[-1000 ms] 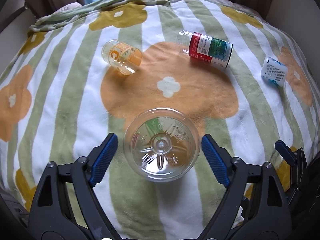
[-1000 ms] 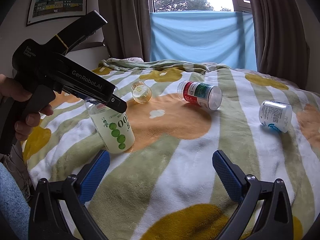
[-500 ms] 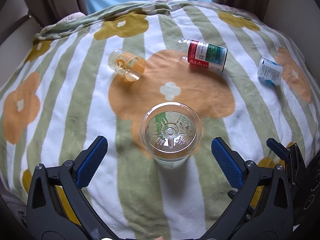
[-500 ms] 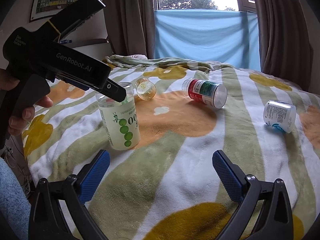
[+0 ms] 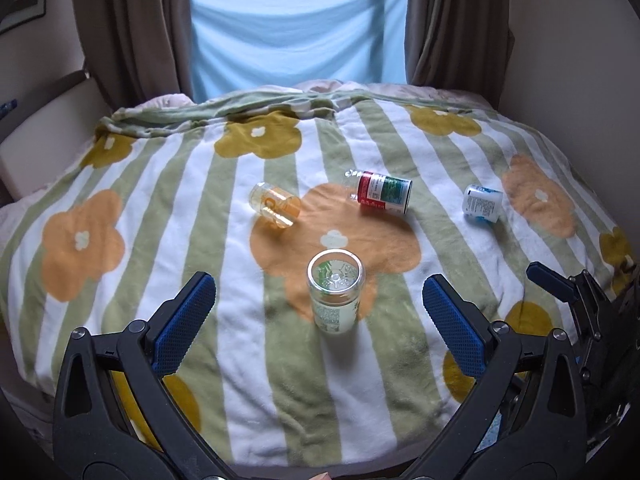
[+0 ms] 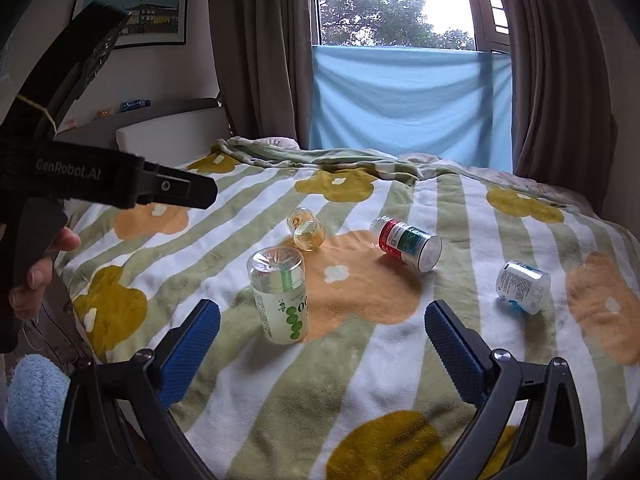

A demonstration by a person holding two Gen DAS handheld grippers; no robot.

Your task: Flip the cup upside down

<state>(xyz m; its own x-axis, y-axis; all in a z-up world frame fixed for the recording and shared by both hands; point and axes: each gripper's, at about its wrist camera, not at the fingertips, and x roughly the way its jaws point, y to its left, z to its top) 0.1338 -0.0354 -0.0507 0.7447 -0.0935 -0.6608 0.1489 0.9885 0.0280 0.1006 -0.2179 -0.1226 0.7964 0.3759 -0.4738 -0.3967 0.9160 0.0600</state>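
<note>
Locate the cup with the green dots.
The cup with the green dots stands bottom-up on the blanket, at the near edge of the orange flower, left of centre in the right wrist view, nearer than the yellow cup.

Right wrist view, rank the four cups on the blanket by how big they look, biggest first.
1. green-dotted cup, standing bottom up, though it is nearest the camera.
2. red-labelled cup, on its side.
3. white and blue cup, on its side.
4. orange-tinted cup, lying farthest away.

A bed under a striped floral blanket (image 5: 168, 208) is carrying four cups. The green-printed clear cup (image 5: 335, 295) is standing base-up nearest the bed's near edge. The small amber cup (image 5: 276, 209), red-labelled cup (image 5: 382, 192) and blue-and-white cup (image 5: 482, 203) are lying on their sides farther back, the last toward the right edge.
</note>
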